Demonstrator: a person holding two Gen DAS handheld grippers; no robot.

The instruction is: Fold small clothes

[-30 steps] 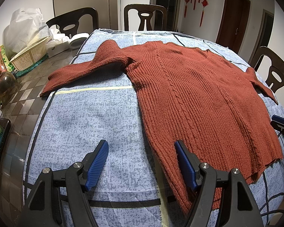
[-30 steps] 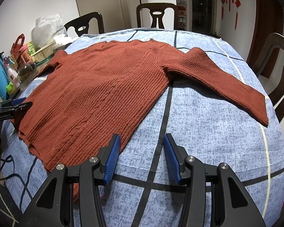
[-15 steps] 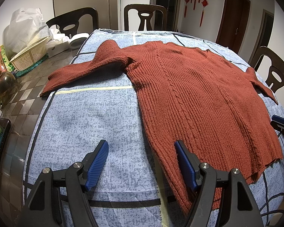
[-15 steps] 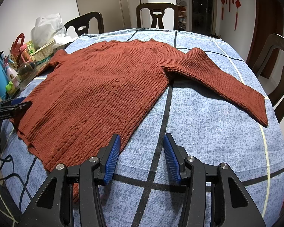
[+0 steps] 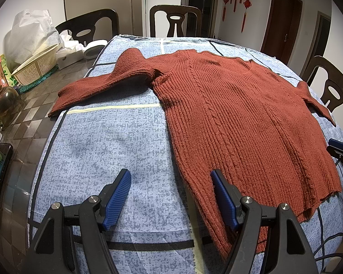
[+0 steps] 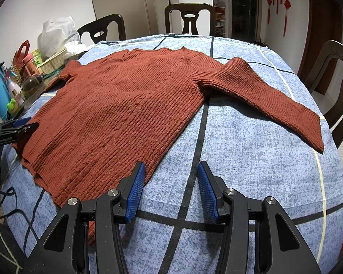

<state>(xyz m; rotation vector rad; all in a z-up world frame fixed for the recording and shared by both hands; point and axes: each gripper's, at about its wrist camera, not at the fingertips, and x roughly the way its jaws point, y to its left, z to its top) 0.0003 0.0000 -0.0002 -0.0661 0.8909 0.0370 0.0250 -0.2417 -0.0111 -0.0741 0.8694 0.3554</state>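
A rust-red ribbed knit sweater point(image 5: 228, 118) lies flat and spread on a blue patterned cloth point(image 5: 107, 141), both sleeves stretched out sideways. It also shows in the right wrist view point(image 6: 116, 118). My left gripper point(image 5: 170, 180) is open and empty, low over the cloth at the sweater's left hem corner, its right finger over the knit edge. My right gripper point(image 6: 171, 173) is open and empty at the sweater's right hem corner, its left finger by the knit edge. Each gripper shows at the edge of the other's view.
Dark wooden chairs point(image 5: 175, 20) ring the table. The bare table at the left holds a plastic basket point(image 5: 34, 68), a white bag point(image 5: 29, 38), tissues, a glass jar point(image 5: 4, 105) and bottles. Cables point(image 6: 9, 207) hang at the near left edge.
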